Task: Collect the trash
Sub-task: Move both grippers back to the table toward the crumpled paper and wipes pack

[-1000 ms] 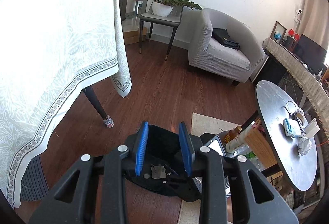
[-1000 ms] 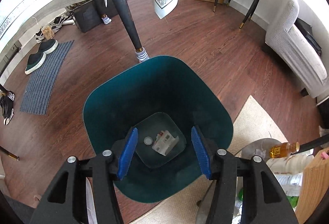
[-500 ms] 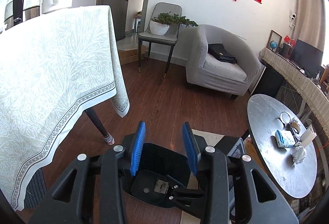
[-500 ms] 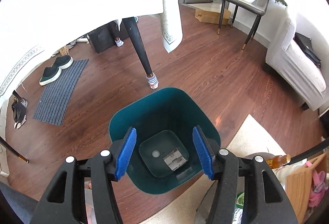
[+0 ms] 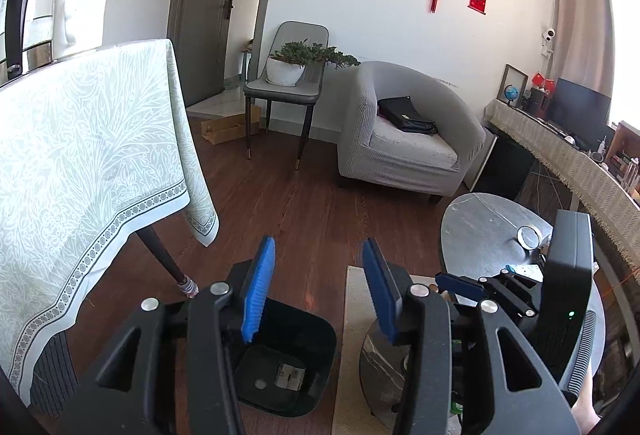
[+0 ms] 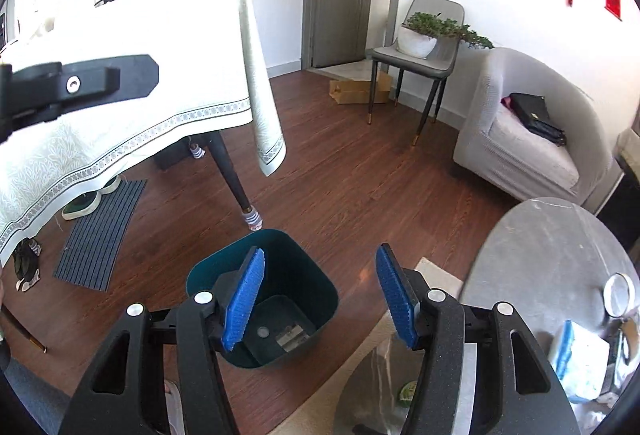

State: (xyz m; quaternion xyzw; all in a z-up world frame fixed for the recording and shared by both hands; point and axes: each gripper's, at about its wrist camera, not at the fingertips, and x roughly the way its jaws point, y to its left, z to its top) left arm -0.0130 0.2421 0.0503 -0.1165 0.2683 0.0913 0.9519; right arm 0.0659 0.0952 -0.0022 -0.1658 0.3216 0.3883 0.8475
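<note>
While hidden left, shoes (image 6: 82, 204) show rt.

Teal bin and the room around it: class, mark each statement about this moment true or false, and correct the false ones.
1. The teal bin stands on the wooden floor. True.
2. The bin is empty. False: a small printed packet lies at its bottom.
3. The right gripper clamps a piece of trash. False: its jaws are apart with nothing between them.
4. A potted plant sits on the grey chair. True.
5. The armchair has a cat on it. False: a black bag lies there.
</note>
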